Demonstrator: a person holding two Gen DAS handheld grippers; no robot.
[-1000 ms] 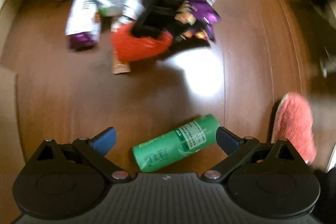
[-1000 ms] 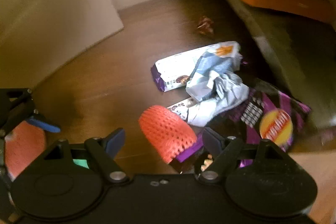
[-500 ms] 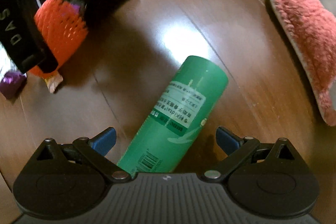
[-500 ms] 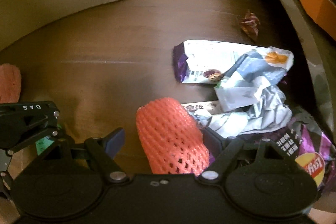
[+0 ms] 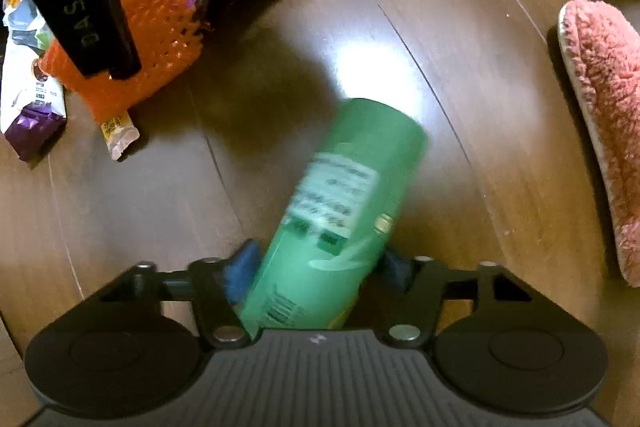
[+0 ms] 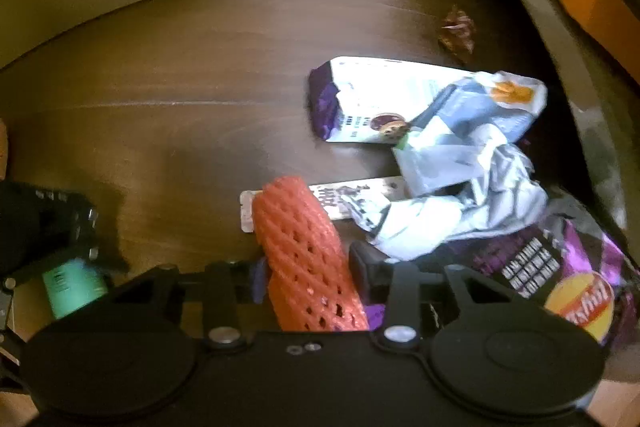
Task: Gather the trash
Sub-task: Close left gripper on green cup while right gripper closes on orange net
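My left gripper (image 5: pixel 318 273) is shut on a green can (image 5: pixel 340 223) that lies on the dark wooden floor, its far end pointing away. My right gripper (image 6: pixel 308 273) is shut on an orange foam net (image 6: pixel 308 255); in the left wrist view this net (image 5: pixel 160 27) shows at the upper left under the black right gripper. The can also shows at the left edge of the right wrist view (image 6: pixel 72 287).
A purple chip bag (image 6: pixel 568 279), crumpled white wrappers (image 6: pixel 460 195) and a white and purple snack bag (image 6: pixel 384 99) lie beside the net. A small red wrapper (image 6: pixel 458 35) lies farther off. A pink slipper (image 5: pixel 600 123) lies right of the can. A wall and a shelf edge border the floor.
Both grippers have closed: the left one on the green can, the right one on the orange net. The left gripper moved in over the can from farther back.
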